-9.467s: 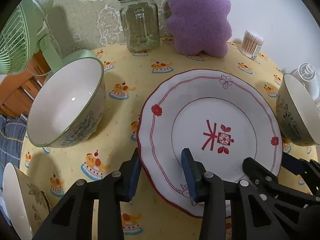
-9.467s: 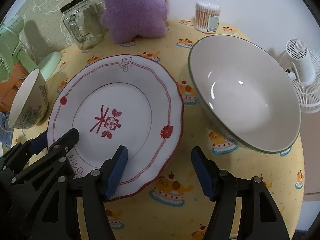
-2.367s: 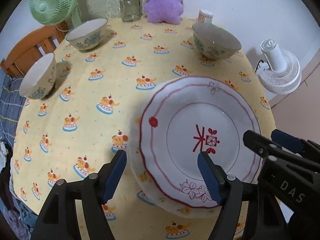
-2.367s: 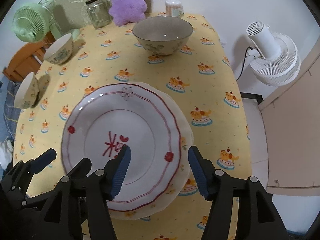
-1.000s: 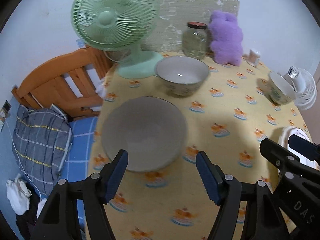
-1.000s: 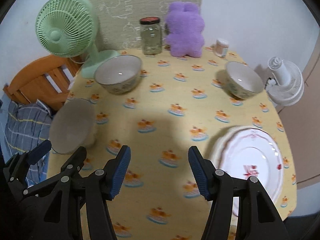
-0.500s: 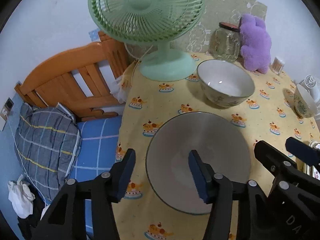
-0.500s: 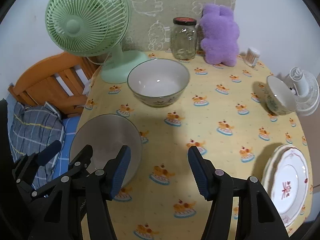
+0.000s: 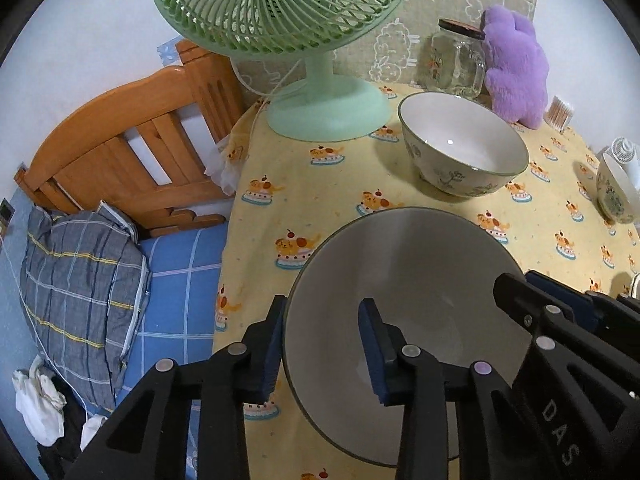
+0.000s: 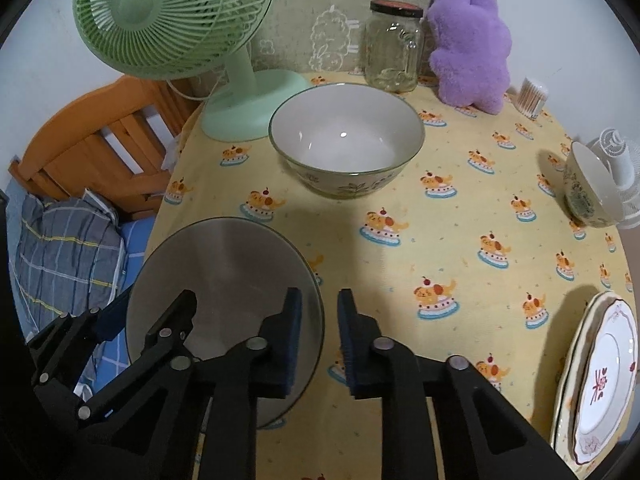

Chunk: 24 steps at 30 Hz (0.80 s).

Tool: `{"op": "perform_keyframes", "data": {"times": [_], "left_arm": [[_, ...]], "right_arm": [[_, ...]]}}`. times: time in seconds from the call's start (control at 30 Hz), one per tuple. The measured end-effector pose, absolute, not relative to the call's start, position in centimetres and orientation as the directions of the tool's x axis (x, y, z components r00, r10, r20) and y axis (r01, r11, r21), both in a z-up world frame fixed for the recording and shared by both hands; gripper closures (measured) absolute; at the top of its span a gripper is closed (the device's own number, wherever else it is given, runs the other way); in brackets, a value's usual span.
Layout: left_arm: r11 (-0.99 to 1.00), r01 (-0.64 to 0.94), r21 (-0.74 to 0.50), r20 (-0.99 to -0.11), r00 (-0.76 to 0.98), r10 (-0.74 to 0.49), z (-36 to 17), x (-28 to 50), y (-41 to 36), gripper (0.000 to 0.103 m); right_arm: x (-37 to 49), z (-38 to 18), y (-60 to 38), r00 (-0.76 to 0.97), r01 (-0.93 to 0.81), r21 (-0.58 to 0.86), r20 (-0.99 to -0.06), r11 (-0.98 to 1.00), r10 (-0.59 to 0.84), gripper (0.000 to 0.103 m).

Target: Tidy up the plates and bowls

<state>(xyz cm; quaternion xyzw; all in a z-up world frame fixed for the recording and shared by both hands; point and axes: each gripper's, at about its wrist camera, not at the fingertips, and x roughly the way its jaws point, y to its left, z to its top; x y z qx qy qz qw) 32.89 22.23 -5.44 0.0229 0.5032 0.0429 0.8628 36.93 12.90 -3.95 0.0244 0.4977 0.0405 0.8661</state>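
L gripper [image 9: 322, 350] jaws closing, straddling near bowl [image 9: 404, 264] left rim, outer pad at wall. R gripper [image 10: 318, 340] shut on same bowl's right rim. Bowl at tablecloth [image 10: 460, 216] edge, fan-side. Second bowl [image 10: 346, 140] behind it; plates [image 10: 600, 376] well apart, right.

White capitals "DAS" on the black body of the right gripper [image 9: 568, 320], read in the left wrist view, lower right corner. Red character-like mark with a small flower at the centre of the top plate [image 10: 604, 384]; not legible as a word. Jar [image 9: 456, 60] decal too blurred to read.
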Motion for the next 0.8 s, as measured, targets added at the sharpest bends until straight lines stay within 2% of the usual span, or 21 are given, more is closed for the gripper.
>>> {"op": "perform_keyframes", "data": {"times": [0.5, 0.8], "left_arm": [[0.999, -0.05, 0.021, -0.888, 0.458, 0.041, -5.3, 32.1, 21.9, 0.07], [0.998, -0.054, 0.012, -0.899, 0.438, 0.035, -5.0, 30.2, 18.8, 0.07]], "right_arm": [[36.5, -3.8, 12.8, 0.485, -0.037, 0.023, -0.874, 0.999, 0.038, 0.088], [34.1, -3.7, 9.6, 0.463, -0.024, 0.033, -0.885, 0.999, 0.04, 0.088]]}}
